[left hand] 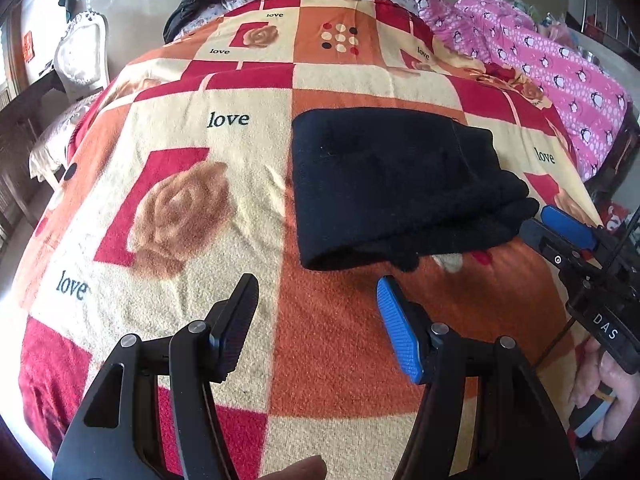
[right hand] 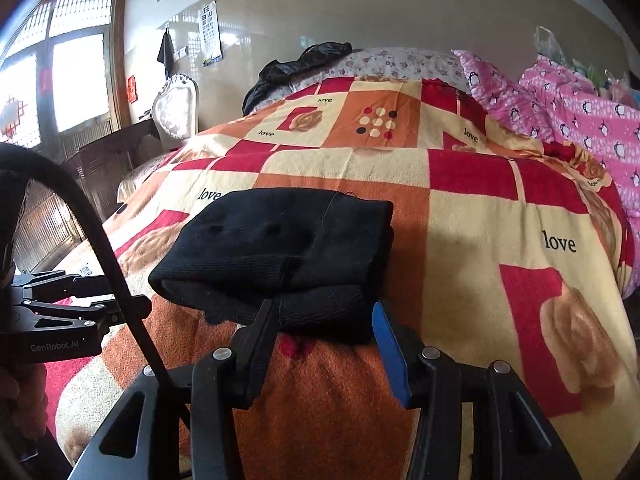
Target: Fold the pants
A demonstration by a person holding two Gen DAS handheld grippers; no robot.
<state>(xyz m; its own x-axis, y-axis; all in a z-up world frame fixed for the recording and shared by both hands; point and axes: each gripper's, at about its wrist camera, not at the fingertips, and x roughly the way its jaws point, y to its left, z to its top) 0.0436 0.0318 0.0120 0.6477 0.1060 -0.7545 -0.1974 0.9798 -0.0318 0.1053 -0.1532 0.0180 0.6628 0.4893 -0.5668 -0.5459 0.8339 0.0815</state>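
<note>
- The pants point(left hand: 400, 188), black, lie folded into a compact stack on the patterned blanket point(left hand: 224, 208) that covers the bed.
- Left gripper point(left hand: 318, 328): jaws released and spread wide, nothing between them. Only blanket shows in the gap.
- The folded pants lie ahead of the left jaws and toward their blue-padded side, near but apart from the tips.
- Right gripper point(right hand: 324, 344): jaws part-way apart, tips at the near edge of the pants point(right hand: 280, 248). The lowest folded layer sits directly ahead of the gap, between the two tips.
- Whether the right pads press on the fabric cannot be told from either view.
- In the left wrist view, the right gripper point(left hand: 540, 220) comes in from the blue-pad side, with its tips at the corner of the stack.
- In the right wrist view, the left gripper point(right hand: 132, 308) sits to the black-finger side, level with the near fold.
- A pink penguin-print quilt point(left hand: 560, 80) lies bunched beyond the pants, far from both jaws.
</note>
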